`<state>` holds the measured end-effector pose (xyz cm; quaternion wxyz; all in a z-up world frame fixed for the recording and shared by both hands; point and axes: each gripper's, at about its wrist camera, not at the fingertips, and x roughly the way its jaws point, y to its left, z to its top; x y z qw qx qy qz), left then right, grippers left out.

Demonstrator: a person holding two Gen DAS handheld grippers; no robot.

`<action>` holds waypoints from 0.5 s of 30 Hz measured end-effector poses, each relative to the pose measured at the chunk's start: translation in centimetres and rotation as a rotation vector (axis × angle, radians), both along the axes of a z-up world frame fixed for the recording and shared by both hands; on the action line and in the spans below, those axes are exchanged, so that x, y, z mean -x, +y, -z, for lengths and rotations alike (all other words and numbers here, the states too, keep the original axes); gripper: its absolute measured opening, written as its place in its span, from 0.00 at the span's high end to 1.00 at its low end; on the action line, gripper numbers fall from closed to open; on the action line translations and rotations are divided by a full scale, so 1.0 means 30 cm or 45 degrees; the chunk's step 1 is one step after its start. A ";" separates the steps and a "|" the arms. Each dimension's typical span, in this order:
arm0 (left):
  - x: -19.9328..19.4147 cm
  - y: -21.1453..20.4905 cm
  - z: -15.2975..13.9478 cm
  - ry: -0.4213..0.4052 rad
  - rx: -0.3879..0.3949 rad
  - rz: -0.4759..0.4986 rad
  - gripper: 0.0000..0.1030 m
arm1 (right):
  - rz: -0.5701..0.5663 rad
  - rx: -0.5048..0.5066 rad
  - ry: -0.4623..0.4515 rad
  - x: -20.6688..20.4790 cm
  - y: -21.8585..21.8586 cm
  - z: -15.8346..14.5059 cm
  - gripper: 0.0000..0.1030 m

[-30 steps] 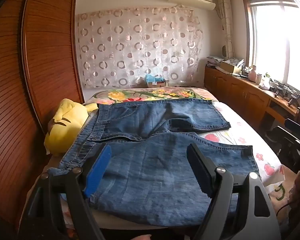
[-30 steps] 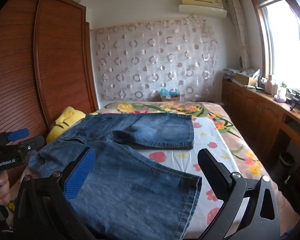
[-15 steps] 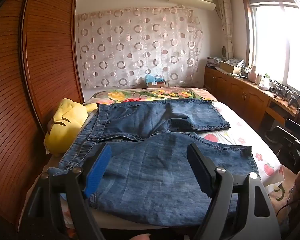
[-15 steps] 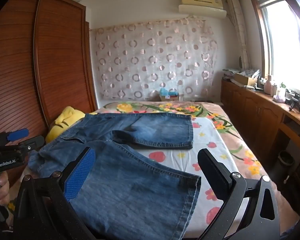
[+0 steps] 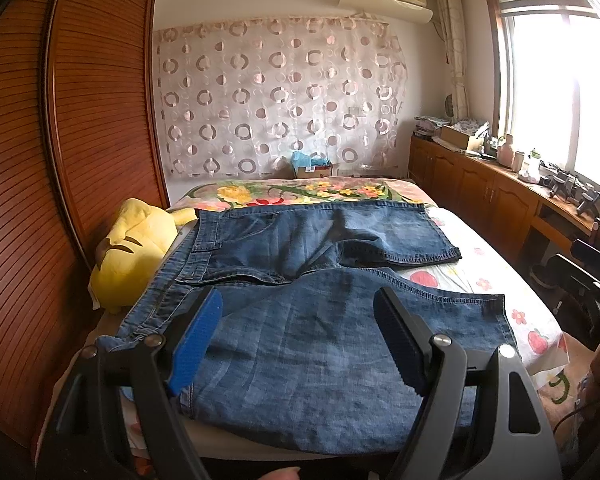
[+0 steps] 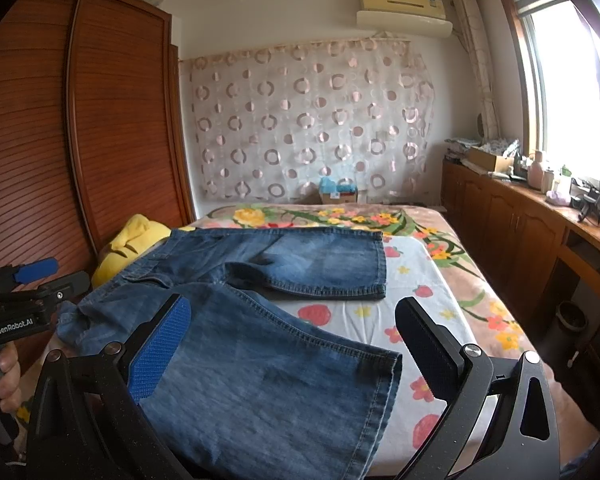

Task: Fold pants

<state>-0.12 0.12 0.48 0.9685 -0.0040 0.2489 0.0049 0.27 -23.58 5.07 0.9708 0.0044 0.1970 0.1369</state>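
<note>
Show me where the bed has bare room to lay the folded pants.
Free: the flowered sheet right of the denim pants, running to the bed's right edge, and the floral strip beyond the far leg. Crowded: the left side, where the waistband meets the yellow plush toy. Both the left gripper and right gripper are open.

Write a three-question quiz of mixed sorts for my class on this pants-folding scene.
1. True or false: the blue denim pants lie spread flat on the floral-sheeted bed, both legs apart.
2. What does the left gripper hold? A) the waistband B) a hem C) nothing
3. Fill in: the yellow plush toy lies between the pants and the brown slatted ______.

Key: 1 true. 2 C: its jaws stand open above the denim, as do those of the right gripper. 3 wardrobe.
</note>
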 end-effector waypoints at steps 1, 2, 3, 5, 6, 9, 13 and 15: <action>0.000 0.000 0.000 0.000 0.001 -0.001 0.23 | 0.001 0.001 -0.001 0.000 0.000 0.000 0.00; 0.000 0.000 0.000 -0.002 0.000 0.000 0.23 | 0.000 0.000 0.000 0.000 0.000 0.000 0.00; 0.000 0.000 0.000 -0.001 -0.001 -0.001 0.23 | 0.000 0.000 -0.001 0.000 0.000 0.000 0.00; 0.001 0.000 0.000 -0.002 0.000 0.001 0.23 | 0.000 0.000 -0.001 0.001 0.000 0.000 0.00; 0.001 0.000 0.000 -0.002 0.001 -0.001 0.23 | -0.001 0.000 -0.001 0.001 0.001 0.000 0.00; 0.001 0.000 0.000 -0.002 0.001 -0.001 0.23 | 0.001 0.000 -0.002 0.002 0.001 0.000 0.00; 0.002 0.001 -0.001 -0.002 0.002 -0.002 0.23 | 0.002 0.000 -0.002 0.004 0.001 0.000 0.00; 0.002 0.000 0.000 -0.005 0.001 -0.003 0.23 | 0.000 0.000 -0.001 0.004 0.002 0.000 0.00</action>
